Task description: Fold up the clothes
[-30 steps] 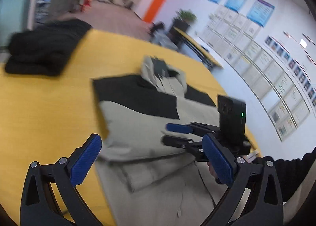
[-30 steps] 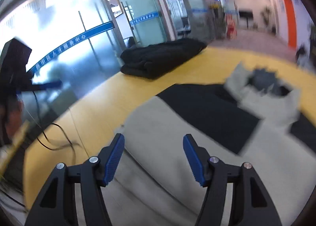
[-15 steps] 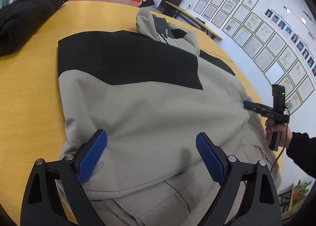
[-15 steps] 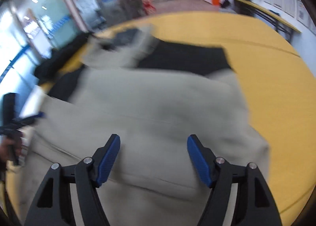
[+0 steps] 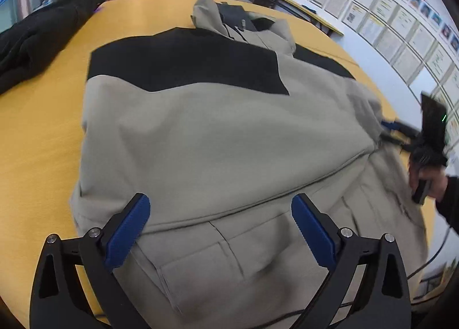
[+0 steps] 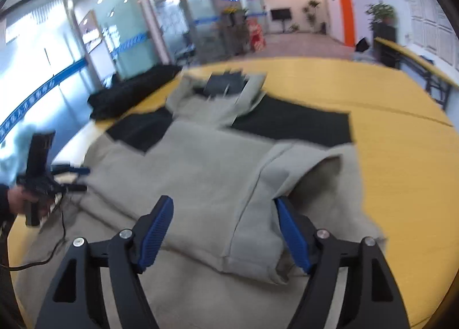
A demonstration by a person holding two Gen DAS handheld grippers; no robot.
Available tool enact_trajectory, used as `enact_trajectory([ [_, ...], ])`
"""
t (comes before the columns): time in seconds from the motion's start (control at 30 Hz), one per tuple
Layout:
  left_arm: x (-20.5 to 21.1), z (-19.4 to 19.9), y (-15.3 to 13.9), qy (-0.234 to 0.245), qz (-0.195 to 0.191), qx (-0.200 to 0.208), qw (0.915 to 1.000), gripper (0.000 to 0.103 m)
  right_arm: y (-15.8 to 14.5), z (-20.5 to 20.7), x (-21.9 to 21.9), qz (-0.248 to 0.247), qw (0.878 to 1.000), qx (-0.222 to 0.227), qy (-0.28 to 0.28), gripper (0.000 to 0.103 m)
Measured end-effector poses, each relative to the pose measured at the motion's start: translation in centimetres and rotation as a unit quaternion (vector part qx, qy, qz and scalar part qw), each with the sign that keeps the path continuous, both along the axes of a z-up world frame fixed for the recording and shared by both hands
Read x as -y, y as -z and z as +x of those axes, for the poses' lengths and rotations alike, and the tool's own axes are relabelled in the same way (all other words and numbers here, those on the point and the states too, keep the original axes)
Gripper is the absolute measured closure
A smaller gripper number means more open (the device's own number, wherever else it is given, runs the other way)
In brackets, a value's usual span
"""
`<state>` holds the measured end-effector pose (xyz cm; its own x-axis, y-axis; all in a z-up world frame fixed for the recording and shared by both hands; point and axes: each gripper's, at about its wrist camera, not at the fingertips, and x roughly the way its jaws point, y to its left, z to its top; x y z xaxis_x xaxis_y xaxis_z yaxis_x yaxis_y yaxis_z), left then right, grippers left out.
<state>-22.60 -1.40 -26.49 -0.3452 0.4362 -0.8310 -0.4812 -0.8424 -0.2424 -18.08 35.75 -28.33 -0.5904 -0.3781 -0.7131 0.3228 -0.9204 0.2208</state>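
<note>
Yellow table (image 5: 37,139) filled most of both views, in a bright office hall with glass walls and framed papers on the wall (image 5: 401,21). On the table lay a jacket (image 5: 218,133), beige with black panels near the shoulders, its hood (image 5: 229,24) toward 12 o'clock in the left wrist view. A folded sleeve part lay over the body, and the lower hem with a pocket (image 5: 218,260) was nearest to the camera. A black garment (image 5: 34,33) lay apart at 10 o'clock on the same table. The left gripper (image 5: 221,231) hung just above the hem with its jaws wide open, holding nothing; whether the pads touched the cloth I could not tell. The right gripper (image 6: 223,228) was also wide open and empty, and a raised fold of the jacket (image 6: 258,185) stood between its pads (image 6: 292,234). In the left wrist view the right gripper (image 5: 396,131) appeared at 3 o'clock, at the jacket's edge, in a hand (image 5: 421,174). In the right wrist view, which was blurred, the left gripper (image 6: 77,178) showed at 9 o'clock beside the cloth. A black cable (image 6: 60,231) ran below it.
</note>
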Motion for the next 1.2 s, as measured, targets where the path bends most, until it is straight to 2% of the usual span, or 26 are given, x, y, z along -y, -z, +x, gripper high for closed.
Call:
enact_trajectory([
  [0.07,1.2,1.2,-1.9,-0.034,0.007,-0.008,0.9994,0.004,1.8,-0.2,-0.4,0.062,0.997,0.033,0.007,0.034],
  [0.1,1.8,1.8,-2.9,-0.051,0.010,-0.012,0.9986,0.003,1.8,0.2,-1.7,0.064,0.997,0.035,0.021,0.041],
  [0.13,2.5,2.6,-4.2,-0.064,0.013,-0.020,0.9976,0.004,1.3,0.7,-3.3,0.060,0.996,0.034,0.049,0.037],
  [0.2,4.1,4.9,-7.1,-0.089,0.017,-0.035,0.9952,0.003,0.1,1.8,-6.8,0.051,0.992,0.031,0.108,0.036],
  [0.3,6.5,8.6,-11.3,-0.128,0.030,-0.054,0.9898,0.003,-1.7,3.0,-10.4,-0.014,0.990,0.029,0.138,0.035],
  [0.37,8.2,11.4,-14.3,-0.154,0.041,-0.065,0.9850,0.003,-3.1,3.4,-10.4,-0.035,0.992,0.015,0.122,0.035],
  [0.43,9.6,13.7,-16.9,-0.173,0.042,-0.074,0.9812,0.003,-4.8,3.7,-8.7,-0.052,0.995,-0.020,0.079,0.032],
  [0.53,12.2,17.1,-20.8,-0.200,0.034,-0.088,0.9751,0.003,-5.1,1.4,-3.6,-0.078,0.997,-0.027,0.005,0.025],
  [0.6,14.1,19.1,-23.0,-0.216,0.031,-0.092,0.9714,0.003,-3.1,0.1,-0.2,-0.034,0.999,-0.009,-0.017,0.025],
  [0.63,15.2,19.9,-24.0,-0.223,0.032,-0.091,0.9699,0.002,-1.4,-0.3,0.8,-0.010,1.000,0.021,-0.015,0.026],
  [0.67,16.1,20.5,-24.2,-0.224,0.030,-0.082,0.9706,0.000,0.5,-0.6,0.9,0.005,0.998,0.059,-0.002,0.036],
  [0.7,17.1,21.0,-24.5,-0.225,0.029,-0.073,0.9712,0.000,1.5,-0.5,0.5,0.004,0.997,0.077,0.016,0.041],
  [0.73,18.0,21.5,-24.7,-0.225,0.027,-0.064,0.9718,0.000,1.1,0.3,-0.4,-0.007,0.997,0.066,0.038,0.043],
  [0.8,19.3,22.3,-23.5,-0.212,0.018,-0.040,0.9763,0.000,-0.7,2.1,-1.8,-0.001,0.993,0.077,0.087,0.043],
  [0.87,19.9,23.0,-21.3,-0.196,0.023,-0.013,0.9802,0.000,-4.1,5.7,-3.2,-0.011,0.992,0.054,0.110,0.039],
  [0.93,19.6,23.6,-18.5,-0.177,0.051,0.024,0.9826,0.000,-7.1,10.0,-4.4,-0.010,0.992,0.037,0.124,0.024],
  [1.03,19.1,24.7,-14.5,-0.151,0.081,0.080,0.9820,0.001,-10.5,16.4,-6.2,-0.006,0.990,0.044,0.135,0.024],
  [1.1,19.0,25.8,-13.0,-0.139,0.089,0.110,0.9800,0.005,-11.0,20.1,-6.7,0.013,0.988,0.085,0.128,0.024],
  [1.2,21.8,28.1,-14.3,-0.141,0.113,0.110,0.9774,0.004,-12.4,26.7,-9.1,0.048,0.980,0.133,0.141,0.027],
])
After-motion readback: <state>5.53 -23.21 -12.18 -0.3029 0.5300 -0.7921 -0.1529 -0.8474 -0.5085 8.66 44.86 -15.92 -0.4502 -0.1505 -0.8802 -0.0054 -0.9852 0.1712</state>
